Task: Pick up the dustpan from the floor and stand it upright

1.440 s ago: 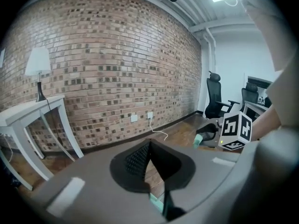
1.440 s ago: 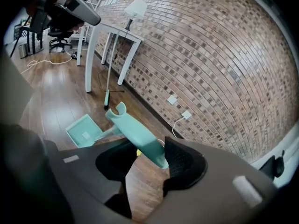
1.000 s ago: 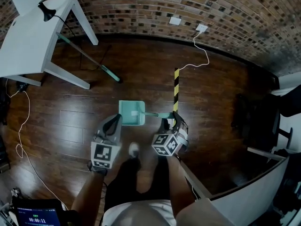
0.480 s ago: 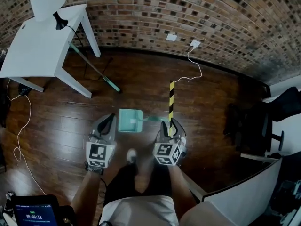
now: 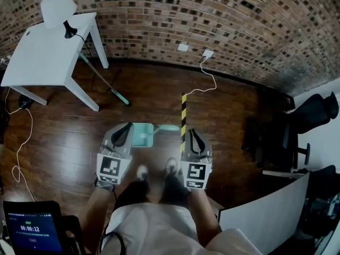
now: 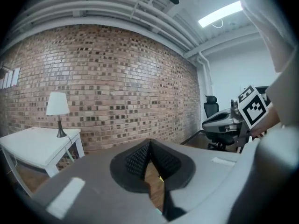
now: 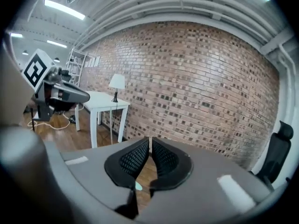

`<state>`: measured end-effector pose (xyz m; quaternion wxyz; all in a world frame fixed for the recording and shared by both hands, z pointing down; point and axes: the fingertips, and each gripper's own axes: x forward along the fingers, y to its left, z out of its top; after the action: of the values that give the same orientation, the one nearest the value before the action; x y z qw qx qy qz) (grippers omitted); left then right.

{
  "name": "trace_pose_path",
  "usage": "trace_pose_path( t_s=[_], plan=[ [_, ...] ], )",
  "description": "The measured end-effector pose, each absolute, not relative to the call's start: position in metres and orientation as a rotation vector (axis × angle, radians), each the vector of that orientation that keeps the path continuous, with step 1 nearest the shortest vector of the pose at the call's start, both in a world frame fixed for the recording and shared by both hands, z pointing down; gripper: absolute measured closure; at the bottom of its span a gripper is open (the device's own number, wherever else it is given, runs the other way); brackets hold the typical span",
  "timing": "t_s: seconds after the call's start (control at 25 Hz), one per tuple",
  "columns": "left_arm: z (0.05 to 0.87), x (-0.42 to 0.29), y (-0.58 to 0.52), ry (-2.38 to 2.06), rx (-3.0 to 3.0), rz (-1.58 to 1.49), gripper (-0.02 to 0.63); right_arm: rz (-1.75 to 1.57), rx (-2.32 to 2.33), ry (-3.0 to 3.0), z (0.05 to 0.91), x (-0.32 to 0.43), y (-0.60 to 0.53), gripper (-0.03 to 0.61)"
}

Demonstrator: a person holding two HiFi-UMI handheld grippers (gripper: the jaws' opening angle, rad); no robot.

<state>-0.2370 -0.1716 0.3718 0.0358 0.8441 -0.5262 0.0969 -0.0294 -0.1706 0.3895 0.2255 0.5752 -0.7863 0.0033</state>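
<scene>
Head view: I'm standing on the dark wood floor (image 5: 64, 137) looking down past my shoes, with the left gripper (image 5: 126, 127) and right gripper (image 5: 190, 133) held out in front of me. The teal dustpan (image 5: 142, 135) lies flat on the floor between them, closer to the left one, and its handle points right toward a yellow-and-black striped strip (image 5: 184, 116). I can't tell if that strip is tape or a pole. Neither gripper has the dustpan. Up left there's a white table (image 5: 37, 57) with a lamp (image 5: 57, 7) on it and a teal-handled broom (image 5: 103, 81) slanting down from under it to the floor. A black office chair (image 5: 311, 113) sits off to the right by the brick wall (image 5: 212, 15). Left gripper view: my pads (image 6: 135, 160) are clenched together at the tips with nothing between them, and the gripper points out at the wall rather than down. The table and lamp show on the left, and my other gripper with its marker cube is on the right. Right gripper view: these jaws have just been closing and the pads (image 7: 132, 161) now meet at the tips, also empty. This one aims at the brick wall too, and my left gripper pokes in at the left edge.
</scene>
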Motion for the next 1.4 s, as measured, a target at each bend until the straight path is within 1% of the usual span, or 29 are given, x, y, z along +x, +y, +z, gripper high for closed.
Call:
trace_pose_path(
  t_s=[0.08, 0.24, 0.4, 0.6, 0.64, 0.88, 1.12, 1.4],
  plan=[
    [0.353, -0.231, -0.163, -1.618, 2.613, 0.257, 0.613, 0.011, 1.621, -2.197, 0.365, -0.024, -0.159, 0.558],
    [0.328, -0.226, -0.151, -1.623, 2.629, 0.194, 0.613, -0.042, 1.639, -2.235, 0.331, -0.022, -0.138, 0.56],
    [0.308, -0.203, -0.144, -1.624, 2.649, 0.164, 0.612, 0.044, 1.652, -2.354, 0.319, -0.009, -0.125, 0.56],
    [0.287, -0.177, -0.134, -1.641, 2.698, 0.172, 0.614, 0.02, 1.599, -2.488, 0.291, -0.003, -0.112, 0.551],
    [0.284, -0.172, -0.132, -1.648, 2.703, 0.169, 0.612, 0.035, 1.585, -2.519, 0.288, 0.0, -0.11, 0.564],
    [0.265, -0.154, -0.137, -1.674, 2.732, 0.138, 0.614, 0.046, 1.62, -2.556, 0.271, 0.022, -0.114, 0.565],
    [0.26, -0.152, -0.137, -1.683, 2.727, 0.12, 0.612, 0.033, 1.656, -2.543, 0.266, 0.031, -0.116, 0.565],
    [0.256, -0.162, -0.128, -1.673, 2.72, 0.124, 0.612, 0.029, 1.657, -2.517, 0.257, 0.022, -0.11, 0.565]
  ],
)
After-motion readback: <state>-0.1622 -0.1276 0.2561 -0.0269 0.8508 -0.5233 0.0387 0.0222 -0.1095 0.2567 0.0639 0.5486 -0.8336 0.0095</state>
